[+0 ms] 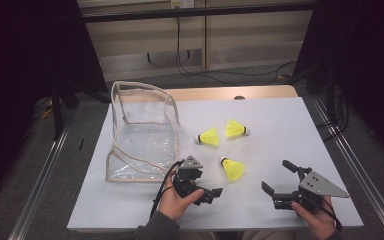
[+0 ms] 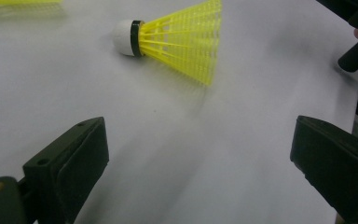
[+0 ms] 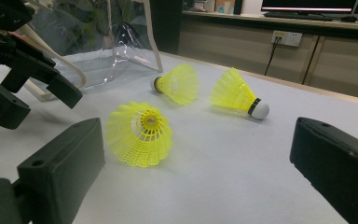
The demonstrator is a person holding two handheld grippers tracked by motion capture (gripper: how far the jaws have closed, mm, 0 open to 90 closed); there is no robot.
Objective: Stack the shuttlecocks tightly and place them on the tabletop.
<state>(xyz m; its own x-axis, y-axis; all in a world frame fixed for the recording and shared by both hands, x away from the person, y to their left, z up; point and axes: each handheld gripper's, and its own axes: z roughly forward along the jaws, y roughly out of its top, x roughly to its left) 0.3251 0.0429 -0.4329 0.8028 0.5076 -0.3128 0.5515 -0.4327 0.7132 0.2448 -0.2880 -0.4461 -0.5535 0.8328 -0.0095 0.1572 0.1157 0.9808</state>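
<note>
Three yellow shuttlecocks were laid on the white table, to the right of a clear plastic bag that stood open. The nearest shuttlecock was found between the two grippers, somewhat ahead of both, and apart from each.

The left gripper was held low over the table with its jaws spread and nothing between them; it was pointed to the person's right, so the nearest shuttlecock lay ahead of it and a little off its line. In the left gripper view that shuttlecock was seen on its side, its long axis lying across the line of the jaws, the white cork toward the bag and the skirt toward the right gripper.

The right gripper was likewise held wide open and empty, turned toward the left and forward. In the right gripper view the same shuttlecock was seen skirt-on, just beyond the jaw tips.

The left gripper was judged slightly the nearer, though this could not be settled firmly from the high view. The other two shuttlecocks lay farther back, close together but seemingly not touching.
</note>
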